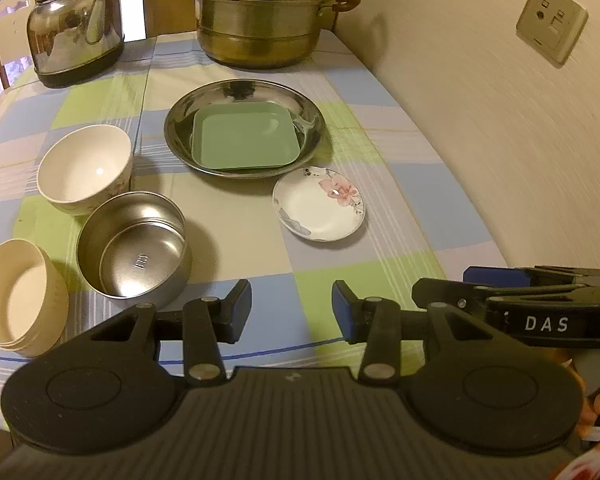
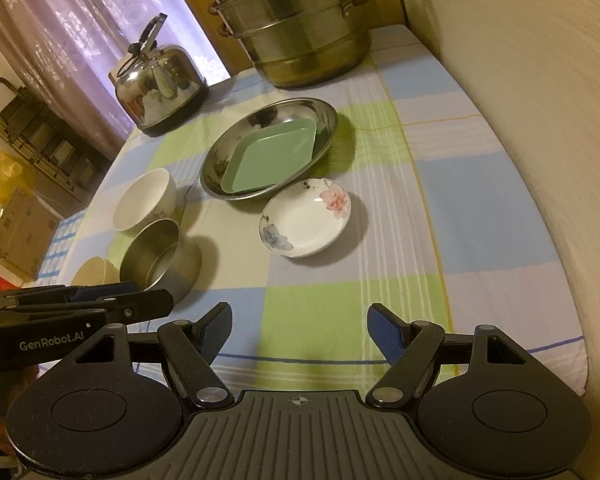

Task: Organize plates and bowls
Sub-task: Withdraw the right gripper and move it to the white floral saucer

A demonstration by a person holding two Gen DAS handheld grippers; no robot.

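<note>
The table (image 1: 260, 232) has a checked cloth on it in blue, green and grey. A wall (image 1: 480, 120) runs along its right side, with a socket plate (image 1: 552, 22) on it.

The left gripper (image 1: 291, 308) is low over the near edge of the table. Its two fingers are apart and nothing is between them. The right gripper (image 2: 299, 330) is just beside it, over the same edge. Its fingers are apart too, and it holds nothing. Each gripper shows at the side of the other one's view.

In the middle of the table sits a big metal dish (image 1: 308, 116). A green square plate (image 1: 246, 138) lies inside it. Just in front of the dish, on its right side, is a small flower plate (image 1: 318, 204). It looks very near the dish rim, but I cannot tell if they touch.

On the left there are three bowls in a slanted row. The white bowl (image 1: 85, 168) is the farthest. The metal bowl (image 1: 134, 248) comes next, right up against the white one. The cream bowl (image 1: 20, 296) is the nearest, by the table's left edge.

At the back stand a shiny kettle (image 1: 76, 32) on the left and a tall steamer pot (image 1: 260, 12) on the right. A chair (image 1: 8, 24) shows behind the kettle.

The cloth between the grippers and the flower plate is bare.
</note>
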